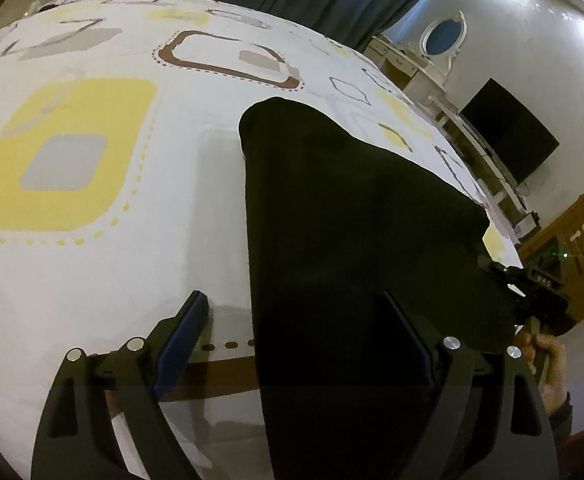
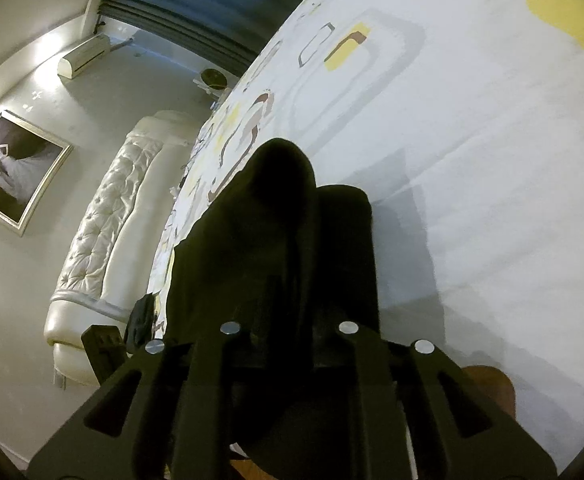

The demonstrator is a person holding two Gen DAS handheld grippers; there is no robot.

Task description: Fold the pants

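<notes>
Black pants [image 1: 352, 216] lay on the patterned bedsheet [image 1: 91, 264], running near to far. Your left gripper [image 1: 296, 320] stood spread wide, near edge of cloth between its fingers, ungripped. Your right gripper [image 2: 287, 296]: jaws nearly together, w/ dark cloth bunched there; hold can't be confirmed. Risk: fold slumps if right lets go early.

The black fabric pants [image 2: 275, 240] hide the right gripper's fingertips at centre frame. The lower edge of the left-wrist frame cuts off the pants, which are too dark to show folds.
</notes>
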